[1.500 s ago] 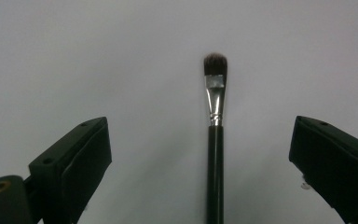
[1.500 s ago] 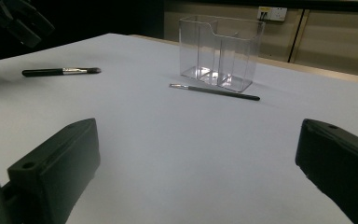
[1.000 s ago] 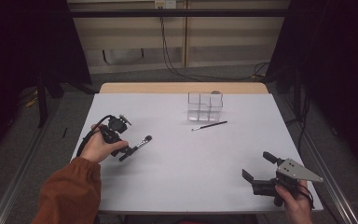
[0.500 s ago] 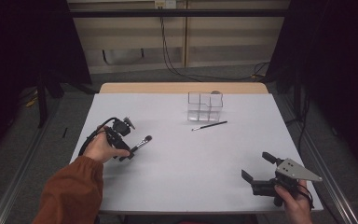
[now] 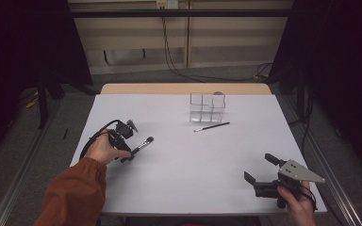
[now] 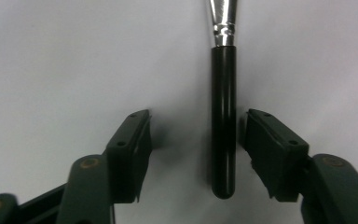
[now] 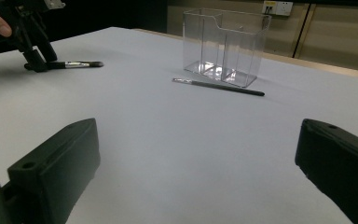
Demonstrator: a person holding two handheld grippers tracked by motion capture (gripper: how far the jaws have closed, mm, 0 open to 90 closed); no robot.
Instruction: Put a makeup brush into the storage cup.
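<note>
High view is showing the left gripper [image 5: 131, 153] settling lower than a second ago — jaws spread, makeup brush [image 6: 223, 126] lying untouched between them on the table [image 5: 193, 179] — probably a grasp beginning.

This looks like a lab or recording studio set up for filming, not a home. A plain white table [image 5: 184, 155] stands alone on a grey floor [image 5: 37, 150], flanked by black curtains [image 5: 23, 42] on both sides, with metal rails [image 5: 9, 202] running along the floor. Behind it, 2 or more cables [image 5: 169, 52] hang down a bare beige panelled wall [image 5: 217, 42] from a socket [image 5: 166, 4], and the room is dimly lit.
</note>
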